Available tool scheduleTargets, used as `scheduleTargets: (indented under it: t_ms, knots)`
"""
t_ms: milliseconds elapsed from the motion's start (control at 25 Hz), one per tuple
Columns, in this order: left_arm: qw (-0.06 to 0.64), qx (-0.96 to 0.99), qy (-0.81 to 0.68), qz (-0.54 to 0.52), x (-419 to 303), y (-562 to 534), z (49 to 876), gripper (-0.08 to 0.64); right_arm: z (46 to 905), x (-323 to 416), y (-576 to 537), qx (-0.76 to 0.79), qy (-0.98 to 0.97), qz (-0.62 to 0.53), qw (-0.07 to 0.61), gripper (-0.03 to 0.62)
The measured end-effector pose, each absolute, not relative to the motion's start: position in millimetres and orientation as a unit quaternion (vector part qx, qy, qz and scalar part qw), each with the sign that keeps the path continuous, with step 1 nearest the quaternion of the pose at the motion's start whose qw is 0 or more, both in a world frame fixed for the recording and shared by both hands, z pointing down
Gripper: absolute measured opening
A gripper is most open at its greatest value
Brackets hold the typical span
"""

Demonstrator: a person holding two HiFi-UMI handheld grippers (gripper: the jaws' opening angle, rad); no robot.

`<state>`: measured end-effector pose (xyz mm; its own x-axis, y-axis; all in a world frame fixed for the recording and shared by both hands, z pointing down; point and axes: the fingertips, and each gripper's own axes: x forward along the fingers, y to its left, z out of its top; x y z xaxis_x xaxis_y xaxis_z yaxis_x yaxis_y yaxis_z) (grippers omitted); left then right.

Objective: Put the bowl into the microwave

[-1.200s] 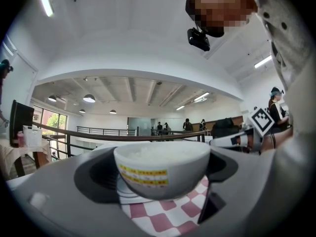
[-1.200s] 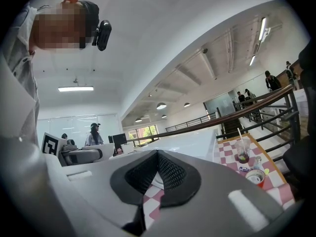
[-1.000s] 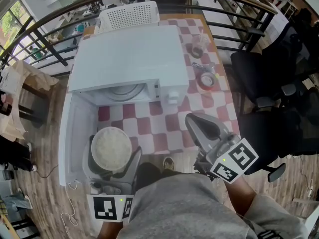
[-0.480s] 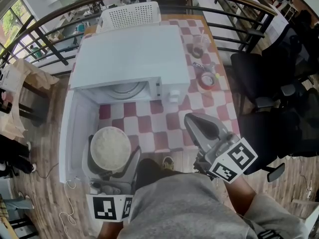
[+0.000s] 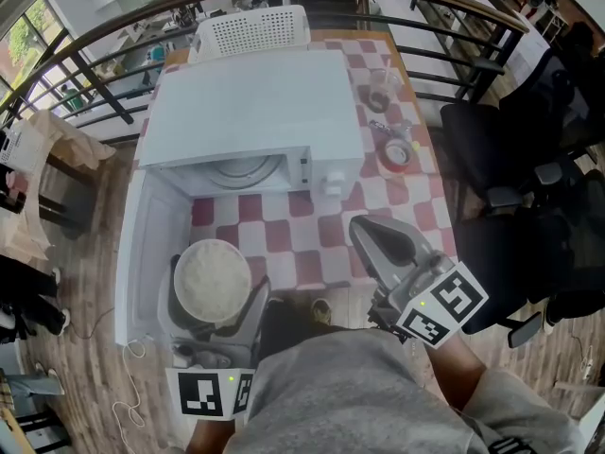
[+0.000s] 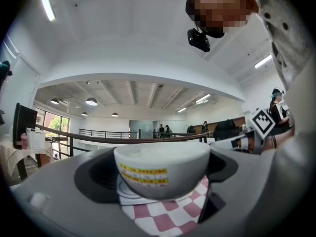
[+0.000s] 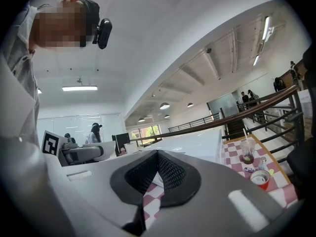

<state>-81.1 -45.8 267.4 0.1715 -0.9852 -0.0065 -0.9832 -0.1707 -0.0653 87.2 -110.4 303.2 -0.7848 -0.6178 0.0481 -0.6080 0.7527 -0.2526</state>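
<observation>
Moved: almost nothing; the left gripper point(image 5: 214, 303) still holds the bowl point(image 5: 213, 280) in the same spot.
Bowl: white, over the near left corner of the table point(image 5: 312, 239), in front of the open microwave point(image 5: 250, 107).
Right gripper point(image 5: 367, 233): jaws together, nothing in them, over the table's near edge.

Nothing legible: the bowl point(image 6: 162, 168) wears a yellow label strip point(image 6: 144, 173) at lower centre, its print too blurred to read.
</observation>
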Motion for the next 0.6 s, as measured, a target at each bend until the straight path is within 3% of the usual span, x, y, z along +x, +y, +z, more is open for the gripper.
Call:
scheduleTargets:
  t_ms: [600]
  knots:
    - [0.008, -0.779, 0.627, -0.019, -98.0, -72.3, 279.4, 0.506, 307.8, 68.4, -127.8, -0.343, 0.93, -0.131, 0.005, 0.0]
